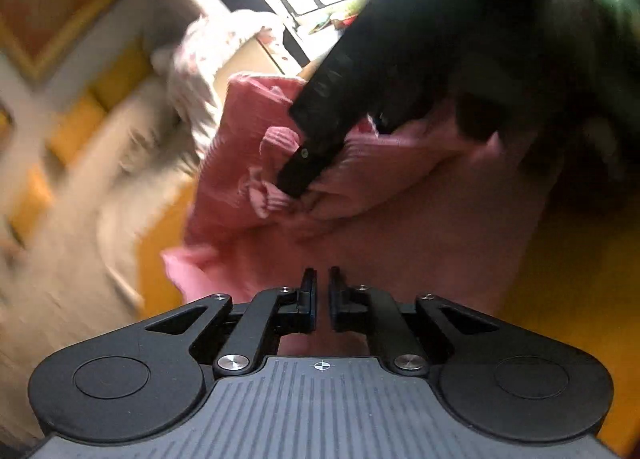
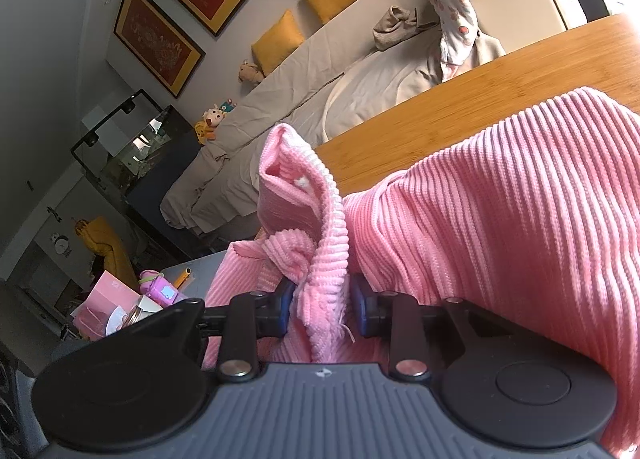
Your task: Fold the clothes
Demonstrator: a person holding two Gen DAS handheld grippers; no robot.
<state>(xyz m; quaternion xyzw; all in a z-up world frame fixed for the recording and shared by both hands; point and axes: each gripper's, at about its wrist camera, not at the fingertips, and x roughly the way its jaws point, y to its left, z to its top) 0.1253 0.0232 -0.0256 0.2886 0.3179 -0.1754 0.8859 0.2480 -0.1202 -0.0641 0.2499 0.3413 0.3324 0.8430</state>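
1. The left wrist view, blurred, showed the left gripper [image 1: 322, 287] nearly closed on nothing, a narrow gap between its jaws, above the pink ribbed sweater [image 1: 248, 131]; only there did the right gripper [image 1: 294, 185] appear from outside
2. The right wrist view alone showed the right gripper [image 2: 322, 301] clenching a bunched sweater [image 2: 500, 211] fold, which draped over the wooden table [image 2: 460, 107]
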